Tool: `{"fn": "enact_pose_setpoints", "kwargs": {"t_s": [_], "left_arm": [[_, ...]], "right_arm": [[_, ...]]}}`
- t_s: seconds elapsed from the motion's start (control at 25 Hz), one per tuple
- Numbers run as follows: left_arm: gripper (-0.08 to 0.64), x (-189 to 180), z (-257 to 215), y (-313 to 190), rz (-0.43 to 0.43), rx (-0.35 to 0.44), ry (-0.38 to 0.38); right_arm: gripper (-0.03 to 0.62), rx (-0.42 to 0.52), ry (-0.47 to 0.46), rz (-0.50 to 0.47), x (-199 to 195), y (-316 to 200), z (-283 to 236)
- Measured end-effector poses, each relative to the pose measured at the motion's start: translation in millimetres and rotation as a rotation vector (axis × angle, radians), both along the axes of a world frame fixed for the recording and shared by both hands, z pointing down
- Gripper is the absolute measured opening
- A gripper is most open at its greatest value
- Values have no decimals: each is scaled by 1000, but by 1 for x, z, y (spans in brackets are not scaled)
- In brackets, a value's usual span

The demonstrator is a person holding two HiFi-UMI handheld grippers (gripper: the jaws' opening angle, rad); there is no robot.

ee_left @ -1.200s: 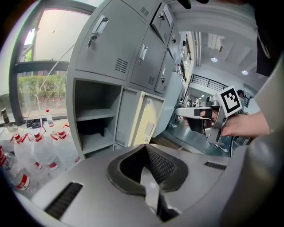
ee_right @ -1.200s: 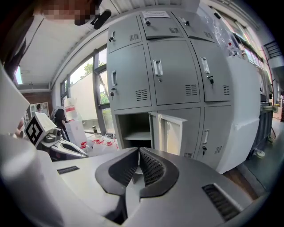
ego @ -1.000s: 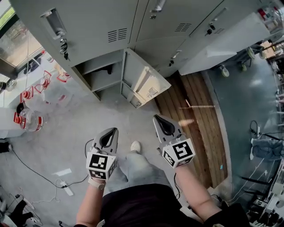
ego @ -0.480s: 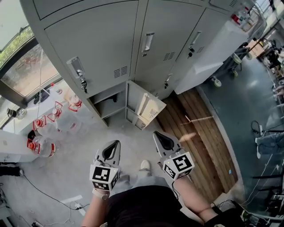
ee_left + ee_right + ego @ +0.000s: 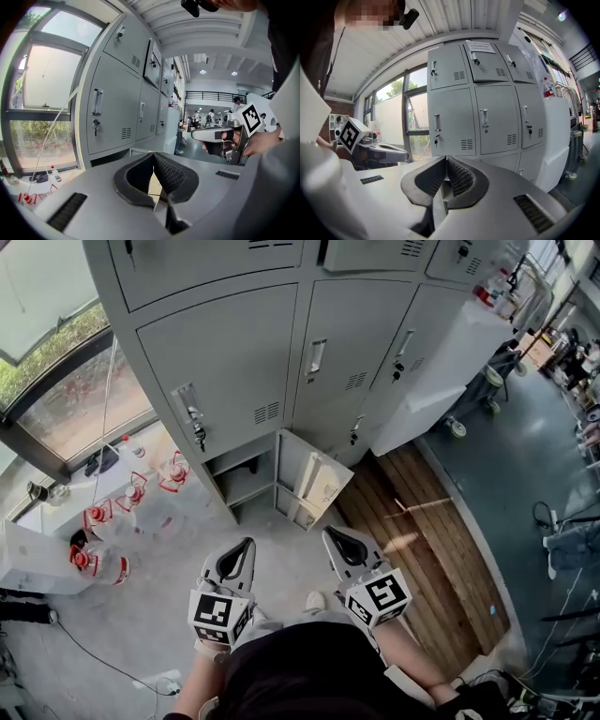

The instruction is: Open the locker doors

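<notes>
Both hands have lifted over the last second. The grey marker-cube left gripper [image 5: 242, 549] and its right gripper [image 5: 336, 540] twin have jaws pinched together, empty. The grey metal bottom locker door [image 5: 314, 488] hangs open. The closed grey middle-row door [image 5: 234, 371] sits ahead, untouched and likely next.

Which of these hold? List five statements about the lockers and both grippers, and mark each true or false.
1. The bottom-left locker door stands open. True.
2. The left gripper holds a key. False: its jaws are together, empty.
3. The left middle-row door is closed, keys hanging from its lock. True.
4. The right gripper grips a locker handle. False: it is shut on nothing, apart from the lockers.
5. Red-capped bottles stand on the floor left of the lockers. True.
</notes>
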State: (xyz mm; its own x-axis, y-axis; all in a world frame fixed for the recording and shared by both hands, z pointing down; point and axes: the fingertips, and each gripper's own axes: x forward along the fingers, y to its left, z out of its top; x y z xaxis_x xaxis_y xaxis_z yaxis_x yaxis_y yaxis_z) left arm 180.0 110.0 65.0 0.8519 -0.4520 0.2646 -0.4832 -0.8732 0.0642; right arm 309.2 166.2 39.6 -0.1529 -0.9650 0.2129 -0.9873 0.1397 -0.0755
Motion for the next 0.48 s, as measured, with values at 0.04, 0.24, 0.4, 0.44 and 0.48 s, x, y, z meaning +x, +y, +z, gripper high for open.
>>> {"fn": "enact_pose_setpoints", "kwargs": {"t_s": [0.04, 0.24, 0.4, 0.44, 0.48], "left_arm": [[18, -2, -3, 0, -4, 3, 9], [18, -5, -18, 1, 18, 42, 14], [18, -11, -21, 3, 5, 32, 21], [18, -13, -21, 4, -1, 27, 23], [18, -14, -22, 4, -5, 26, 26]], "right_arm": [[35, 1, 2, 1, -1, 1, -2], [35, 16, -12, 6, -6, 2, -12], [35, 29, -11, -12, -17, 2, -17], [35, 28, -8, -20, -19, 1, -18], [35, 26, -3, -28, -22, 1, -18]]}}
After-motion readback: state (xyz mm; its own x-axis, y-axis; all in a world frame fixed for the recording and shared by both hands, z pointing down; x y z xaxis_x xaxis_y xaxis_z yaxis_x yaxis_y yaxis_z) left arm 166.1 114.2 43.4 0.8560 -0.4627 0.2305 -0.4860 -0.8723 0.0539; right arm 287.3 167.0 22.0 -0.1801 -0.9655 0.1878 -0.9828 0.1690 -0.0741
